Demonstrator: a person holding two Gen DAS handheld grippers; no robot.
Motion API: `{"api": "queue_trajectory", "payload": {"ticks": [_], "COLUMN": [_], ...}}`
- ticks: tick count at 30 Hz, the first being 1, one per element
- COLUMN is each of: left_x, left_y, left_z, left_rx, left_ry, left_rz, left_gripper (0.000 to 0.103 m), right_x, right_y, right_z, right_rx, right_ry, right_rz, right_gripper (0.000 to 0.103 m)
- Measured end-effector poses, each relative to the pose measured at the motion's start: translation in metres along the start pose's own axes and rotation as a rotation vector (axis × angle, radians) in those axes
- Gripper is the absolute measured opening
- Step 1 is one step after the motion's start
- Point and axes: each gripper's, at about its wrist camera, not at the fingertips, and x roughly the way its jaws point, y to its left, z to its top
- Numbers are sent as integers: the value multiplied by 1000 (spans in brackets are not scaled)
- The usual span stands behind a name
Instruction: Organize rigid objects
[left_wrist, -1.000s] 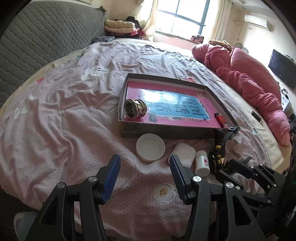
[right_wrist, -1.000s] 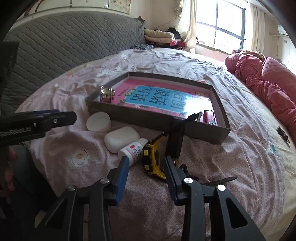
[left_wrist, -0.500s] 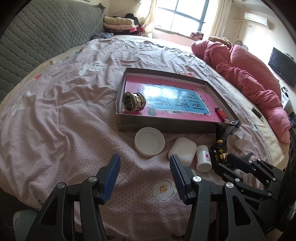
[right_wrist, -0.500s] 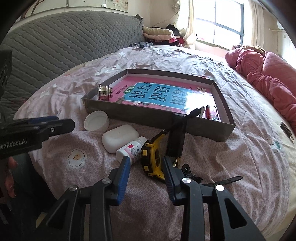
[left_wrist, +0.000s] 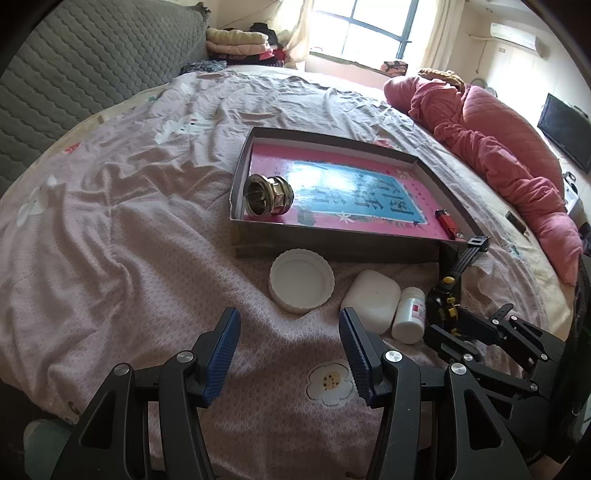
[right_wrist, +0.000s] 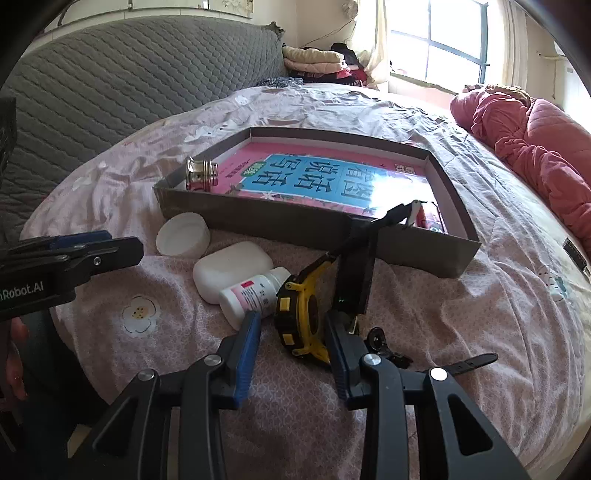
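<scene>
Bed (left_wrist: 129, 221) holds tray (left_wrist: 332, 254), loose items. Right tongs (right_wrist: 291, 350) wide around tape measure (right_wrist: 299, 314); left tongs (left_wrist: 290, 350) wide, empty. Centre on casing, then close.

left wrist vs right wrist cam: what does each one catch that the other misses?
Left wrist only: the TV on the far right, the air conditioner high on the wall, and the open left claw head-on.

Right wrist only: the right claw open around the yellow tape measure, and the pill bottle's label.

Both: the cardboard box, metal fitting, red lighter, white lid, white case, pill bottle.
</scene>
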Motion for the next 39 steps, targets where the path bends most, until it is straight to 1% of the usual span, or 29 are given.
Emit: {"api": "queue_trajectory", "payload": {"ticks": [4,7,9,11,13,18,31,39], "left_x": [10,16,20,25,28,36,60,68], "left_y": [0,-2,-4,-7,-9,-13,-8,-9], "left_z": [1,4,5,7,8,11,21,23], "left_rx": [1,7,12,20,28,41,18,25], "left_ry": [15,18,20,25,26,23,37,35], "left_rz": [-4,-3,1,2,8,25,47,61], "left_gripper": [57,57,59,62,63,64,64,64], "right_x": [2,3,4,5,6,7,8,8], "right_y": [-3,-7,-7,-7,-7,-8,-8,-7], "right_z": [-1,-1,-1,0,0,1,1,2], "right_rx": [13,32,28,25,25,28,29,26], "right_ry": [-4,-8,-9,-10,-11,-15,-18,-18], "right_rz": [-2,22,22,24,28,38,49,48], "right_gripper": [25,25,25,25,25,25,25,25]}}
